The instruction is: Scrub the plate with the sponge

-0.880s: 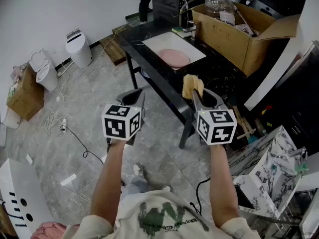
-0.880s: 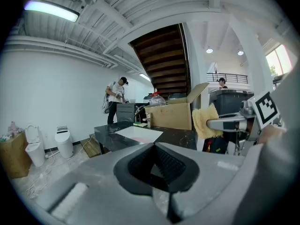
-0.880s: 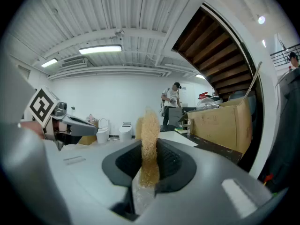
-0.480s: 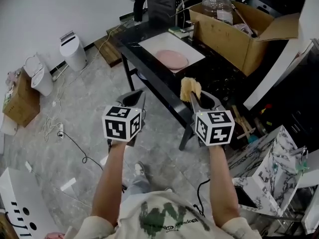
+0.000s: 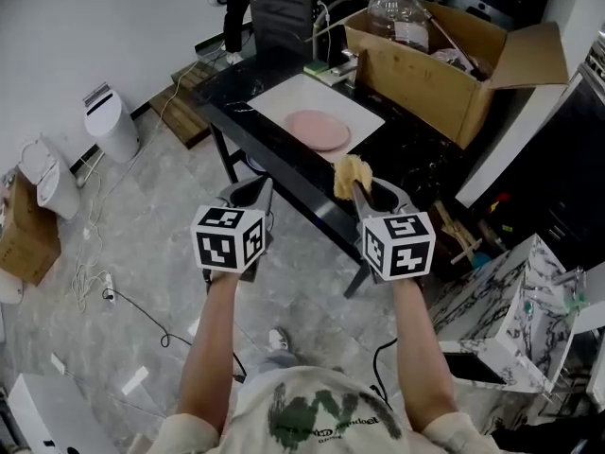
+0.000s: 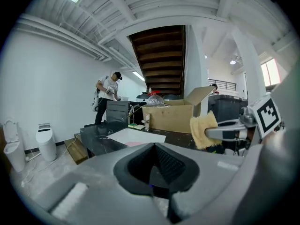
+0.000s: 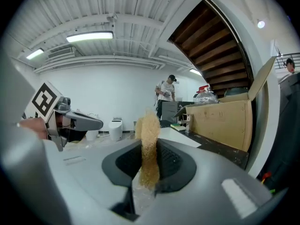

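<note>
A pink plate (image 5: 319, 129) lies on a white mat (image 5: 284, 101) on the black table (image 5: 284, 164), well ahead of both grippers. My right gripper (image 5: 360, 186) is shut on a tan sponge (image 5: 351, 175) that stands up between its jaws; the sponge (image 7: 148, 146) fills the middle of the right gripper view. My left gripper (image 5: 250, 195) hangs over the floor before the table's near edge, shut with nothing in it. In the left gripper view the sponge (image 6: 202, 130) shows at right and the mat (image 6: 131, 137) lies ahead.
An open cardboard box (image 5: 444, 60) with a clear water jug (image 5: 395, 12) stands at the table's right. A green sponge (image 5: 321, 68) lies near the box. White bins (image 5: 106, 123) and cables are on the floor at left. A person (image 6: 106, 97) stands beyond the table.
I have come closer to the table: the plate and mat sit nearer and more central in the head view. Both grippers keep their pose, with the sponge still gripped.
</note>
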{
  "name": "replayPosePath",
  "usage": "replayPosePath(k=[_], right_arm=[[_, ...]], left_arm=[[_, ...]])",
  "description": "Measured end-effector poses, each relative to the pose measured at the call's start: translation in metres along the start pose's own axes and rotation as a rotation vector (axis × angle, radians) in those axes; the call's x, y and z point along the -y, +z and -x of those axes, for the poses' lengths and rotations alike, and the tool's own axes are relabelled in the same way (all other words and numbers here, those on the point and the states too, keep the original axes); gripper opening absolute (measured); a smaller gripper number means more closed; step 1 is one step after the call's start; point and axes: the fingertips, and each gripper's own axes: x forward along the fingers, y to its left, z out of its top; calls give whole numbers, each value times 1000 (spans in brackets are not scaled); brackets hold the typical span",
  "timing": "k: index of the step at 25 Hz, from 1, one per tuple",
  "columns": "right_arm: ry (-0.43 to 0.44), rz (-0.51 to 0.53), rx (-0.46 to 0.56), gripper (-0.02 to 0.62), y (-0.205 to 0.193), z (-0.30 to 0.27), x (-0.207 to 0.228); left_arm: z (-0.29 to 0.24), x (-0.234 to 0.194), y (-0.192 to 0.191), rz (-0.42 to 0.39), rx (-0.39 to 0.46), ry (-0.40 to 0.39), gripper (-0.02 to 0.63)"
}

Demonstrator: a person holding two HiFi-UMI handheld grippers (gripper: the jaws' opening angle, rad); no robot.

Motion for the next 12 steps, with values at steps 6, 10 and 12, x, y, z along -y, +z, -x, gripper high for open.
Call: replayPosePath(k=[6, 10, 12], right_arm=[[-59, -22, -11, 61, 15, -39, -12], [-92, -31, -21, 61, 20, -59, -14], [-105, -32, -25, 61, 22, -68, -14]], left_arm=[[-25, -40, 18, -11, -8, -76, 5], [-42, -56, 23, -16, -11, -119, 5], [-49, -63, 26, -18, -12, -137, 5]])
